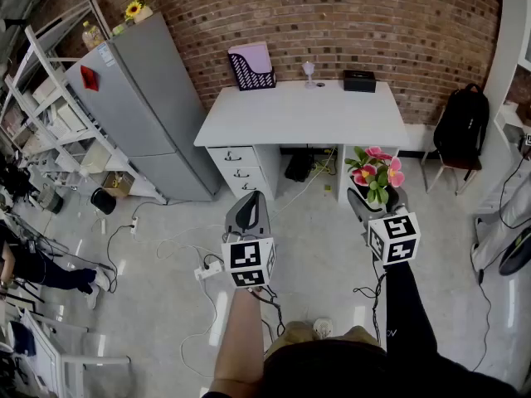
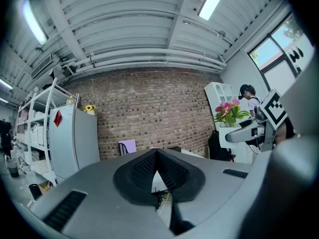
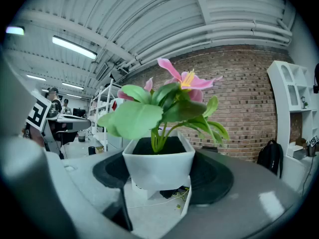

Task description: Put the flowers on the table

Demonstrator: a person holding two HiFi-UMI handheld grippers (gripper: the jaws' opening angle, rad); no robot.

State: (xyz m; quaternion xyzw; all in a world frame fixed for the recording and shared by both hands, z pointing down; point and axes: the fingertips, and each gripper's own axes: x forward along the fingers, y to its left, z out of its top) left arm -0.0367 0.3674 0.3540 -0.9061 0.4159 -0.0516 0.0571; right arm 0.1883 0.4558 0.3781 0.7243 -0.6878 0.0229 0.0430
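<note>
A white square pot (image 3: pixel 158 166) of pink flowers (image 3: pixel 169 96) with broad green leaves sits between the pads of my right gripper (image 3: pixel 159 172), which is shut on its sides. In the head view the flowers (image 1: pixel 377 172) hang over the floor in front of the white desk (image 1: pixel 303 110), just off its right leg, with the right gripper (image 1: pixel 375 204) below them. My left gripper (image 1: pixel 246 211) is level with it to the left, shut with nothing in it; its pads meet at the tip (image 2: pixel 157 156). The flowers (image 2: pixel 229 112) show at the right of the left gripper view.
On the desk's back edge stand a black file holder (image 1: pixel 251 69), a small glass (image 1: pixel 309 71) and a black box (image 1: pixel 359 80). A grey fridge (image 1: pixel 141 106) and shelving are at left. A black backpack (image 1: pixel 461 123) rests on a chair at right. Cables and a power strip (image 1: pixel 207 268) lie on the floor.
</note>
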